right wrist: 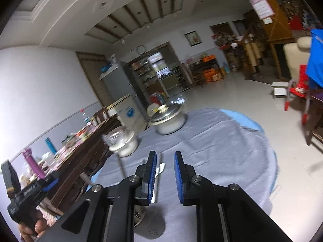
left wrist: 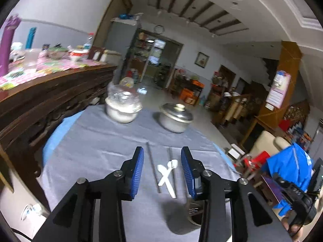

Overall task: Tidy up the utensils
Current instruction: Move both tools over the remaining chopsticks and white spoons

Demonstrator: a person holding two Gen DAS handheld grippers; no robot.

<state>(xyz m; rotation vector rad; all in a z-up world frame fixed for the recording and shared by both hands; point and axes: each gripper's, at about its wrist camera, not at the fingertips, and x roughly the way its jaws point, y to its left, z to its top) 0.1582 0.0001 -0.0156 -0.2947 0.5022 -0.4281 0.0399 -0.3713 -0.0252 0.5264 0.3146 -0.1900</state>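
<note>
With both tongs parted and empty, the left gripper (left wrist: 162, 161) hovers over two crossed white plastic spoons (left wrist: 166, 173) and grey metal chopsticks (left wrist: 152, 167), so picking one up seems next, needing a closer descent.

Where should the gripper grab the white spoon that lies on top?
Best guess: grab the top white spoon by its straight handle, below where it crosses the other spoon. Come straight down with the left gripper, jaws either side. The handle is thin and flat on the grey cloth, unlike the bowl end.

Matt grey cloth (left wrist: 101, 141) — shiny metal pot (left wrist: 175, 119), white plastic spoons (left wrist: 166, 173).
</note>
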